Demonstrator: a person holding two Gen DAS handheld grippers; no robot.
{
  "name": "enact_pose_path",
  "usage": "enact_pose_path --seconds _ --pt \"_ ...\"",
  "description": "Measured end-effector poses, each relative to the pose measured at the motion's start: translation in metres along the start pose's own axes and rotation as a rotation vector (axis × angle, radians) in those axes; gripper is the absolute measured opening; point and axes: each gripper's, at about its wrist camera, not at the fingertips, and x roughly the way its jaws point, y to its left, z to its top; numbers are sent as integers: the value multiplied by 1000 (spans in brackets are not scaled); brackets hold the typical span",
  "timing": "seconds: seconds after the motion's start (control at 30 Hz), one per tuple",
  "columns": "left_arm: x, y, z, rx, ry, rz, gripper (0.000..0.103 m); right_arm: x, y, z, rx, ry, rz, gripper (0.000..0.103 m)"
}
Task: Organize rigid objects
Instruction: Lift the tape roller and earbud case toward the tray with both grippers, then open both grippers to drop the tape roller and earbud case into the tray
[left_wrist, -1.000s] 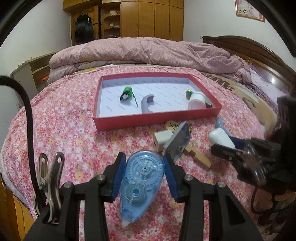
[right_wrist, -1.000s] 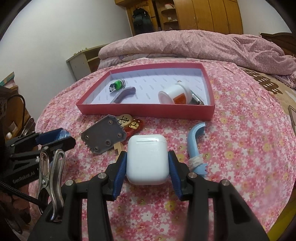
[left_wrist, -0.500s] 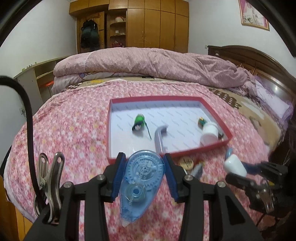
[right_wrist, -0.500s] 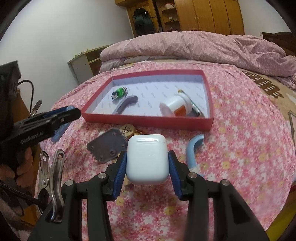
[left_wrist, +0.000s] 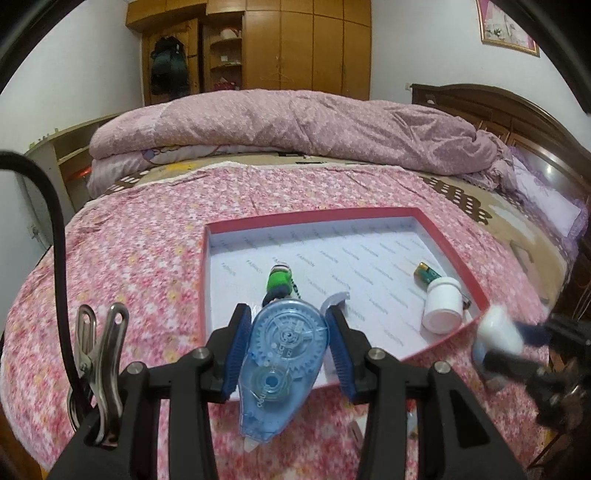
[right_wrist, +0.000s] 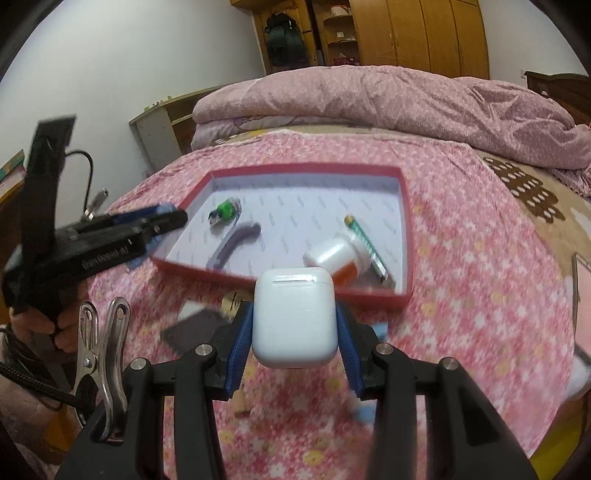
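— Blue correction-tape dispenser (left_wrist: 279, 363): we find it clamped in the left tongs (left_wrist: 286, 349), above the red tray's (left_wrist: 450, 236) near edge.
— We confirm. Right tongs (right_wrist: 293, 332) grip the white earbud case (right_wrist: 294, 317) over the floral bedspread (right_wrist: 480, 295), short of that tray.

You face a bed (left_wrist: 147, 258) under a pink floral cover, a rumpled quilt (left_wrist: 295, 129) heaped along its far side. Behind the quilt stands a wooden wardrobe (left_wrist: 295, 44) against white walls; a dark headboard (left_wrist: 498, 107) rises to the bed's right.
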Motion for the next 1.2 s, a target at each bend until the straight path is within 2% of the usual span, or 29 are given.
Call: enact_pose_path --seconds 0.27,0.5,0.73,0.93,1.1,1.2 --pt "38 6 9 -2 46 -18 44 21 -18 57 8 -13 -35 44" --pt "58 4 5 20 53 -18 44 60 -34 84 26 29 -69 44" --pt "67 3 3 32 53 -7 44 102 -46 98 27 70 -78 44" --pt "73 0 2 46 65 13 45 121 -50 101 30 87 -76 44" --pt "73 0 2 36 75 0 58 127 -52 100 34 100 -75 45" --pt "68 -2 3 37 71 4 59 123 -51 101 26 73 -90 45"
